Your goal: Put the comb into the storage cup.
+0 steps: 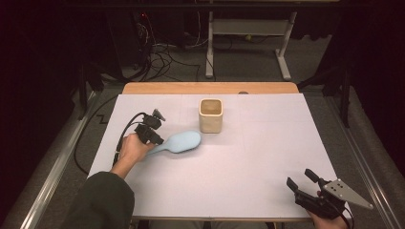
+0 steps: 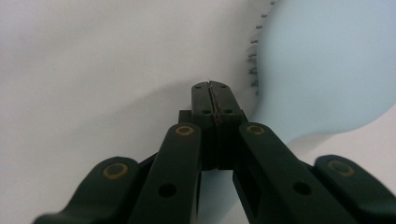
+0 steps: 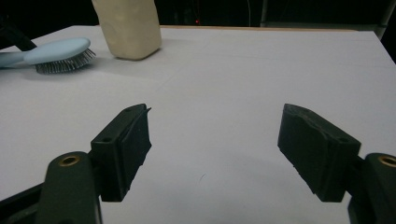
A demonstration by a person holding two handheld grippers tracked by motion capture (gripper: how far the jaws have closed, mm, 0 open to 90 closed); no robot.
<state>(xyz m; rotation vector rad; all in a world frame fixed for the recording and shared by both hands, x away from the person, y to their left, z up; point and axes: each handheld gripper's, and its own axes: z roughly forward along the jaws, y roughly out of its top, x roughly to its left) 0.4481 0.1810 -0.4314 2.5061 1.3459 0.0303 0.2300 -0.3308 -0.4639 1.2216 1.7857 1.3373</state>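
Judging from here, I have my left gripper (image 1: 154, 137) pinching the handle of the light blue hairbrush (image 1: 180, 141), which lies bristles-down just beside the cream cup (image 1: 210, 115), not yet in it, while my right gripper (image 1: 302, 183) waits with jaws spread.

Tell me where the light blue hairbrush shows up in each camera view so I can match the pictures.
High view: hairbrush left of centre, its handle at the left gripper.
Left gripper view: hairbrush's pale blue back upper right, bristle tips along its left edge.
Right gripper view: top left, bristles down.
Shared landmark: the cream cup beside the brush head, also in the right gripper view.
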